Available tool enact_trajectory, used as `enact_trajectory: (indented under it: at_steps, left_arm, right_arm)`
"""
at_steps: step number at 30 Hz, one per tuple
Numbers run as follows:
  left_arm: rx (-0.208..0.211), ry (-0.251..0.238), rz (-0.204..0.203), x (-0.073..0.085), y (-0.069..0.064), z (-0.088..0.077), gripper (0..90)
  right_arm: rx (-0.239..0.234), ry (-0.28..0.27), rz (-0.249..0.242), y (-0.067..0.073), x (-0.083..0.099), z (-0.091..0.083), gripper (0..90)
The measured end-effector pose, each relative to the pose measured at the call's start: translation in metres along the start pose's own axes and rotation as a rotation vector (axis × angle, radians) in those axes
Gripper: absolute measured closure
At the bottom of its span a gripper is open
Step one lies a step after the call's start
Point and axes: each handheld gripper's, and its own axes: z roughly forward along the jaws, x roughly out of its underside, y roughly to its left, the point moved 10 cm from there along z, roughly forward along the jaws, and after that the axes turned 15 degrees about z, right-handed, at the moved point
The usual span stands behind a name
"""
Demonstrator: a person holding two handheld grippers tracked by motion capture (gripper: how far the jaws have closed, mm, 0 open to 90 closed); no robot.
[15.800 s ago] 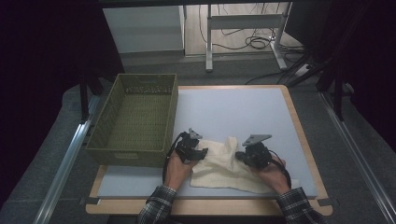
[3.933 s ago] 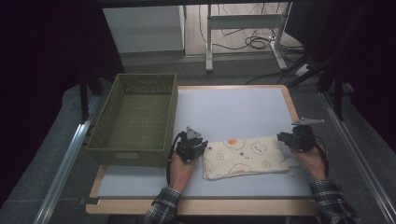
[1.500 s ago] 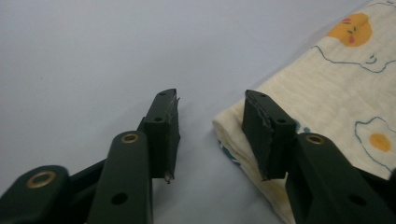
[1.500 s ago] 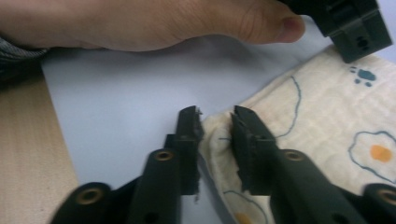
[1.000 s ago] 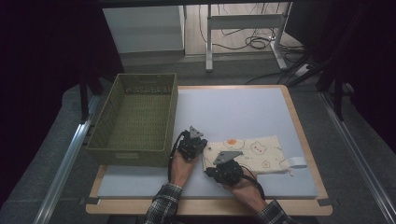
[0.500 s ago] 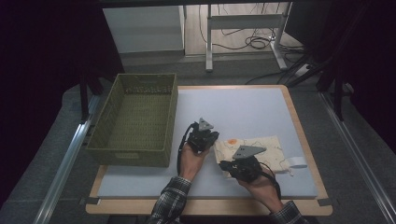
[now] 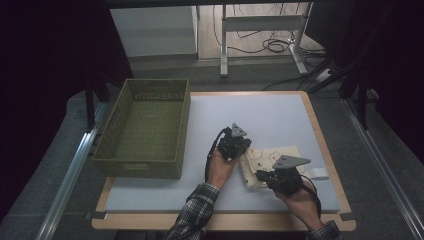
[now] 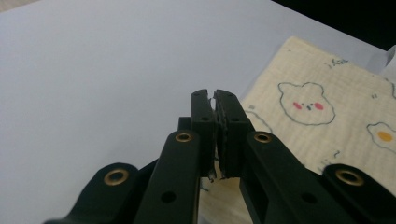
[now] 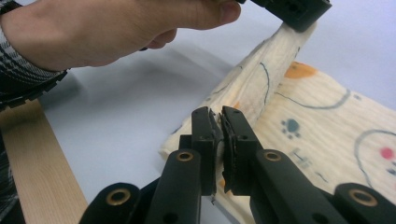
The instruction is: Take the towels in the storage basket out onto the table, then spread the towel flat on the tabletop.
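basket (image 7: 145, 130): olive-green woven box w/ cut-out handle slots, on left part of desk (image 7: 280, 112), its left wall out past desk's left edge. Inside: nothing but bare weave on the floor, high view.
desk: pale blue-grey pad in a light wood frame; wood strip shows along near edge in right gripper view.
left hand (image 7: 220, 167): comes in from near edge, plaid cuff, just right of basket's near right corner.
left gripper (image 7: 243, 151): jaws pressed together, a thin edge of cloth pinched between pads in left gripper view (image 8: 216, 135). High view: sits at cloth's left end, that end pulled up off the pad.
cloth (image 7: 267, 162): cream, printed w/ bear faces, fried eggs, paw marks. Lies right of centre, toward desk's near right corner, well apart from basket. Left end raised into a ridge between the 2 grippers; rest flat on pad.
right gripper (image 7: 264, 176): jaws closed tight on cloth's near edge; right gripper view (image 9: 219, 147) shows fabric nipped between pads, w/ the fold rising away to the other gripper at top of frame.
white strip (image 7: 316, 174): small pale tab on pad, touching cloth's right end; can't tell what it is.
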Motion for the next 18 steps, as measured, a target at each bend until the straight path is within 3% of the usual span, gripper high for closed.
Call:
enact_trajectory:
  at_steps: [8,18]
  left_arm:
    - [0.04,0.002,0.058,-0.017,-0.011,0.013,86.8]
    - [0.066,-0.01,0.079,-0.034,-0.025,0.028,86.9]
  right_arm:
    - [0.016,-0.01,0.021,-0.013,0.005,-0.013,84.3]
    - [0.034,-0.026,0.057,-0.029,0.01,-0.03,84.1]
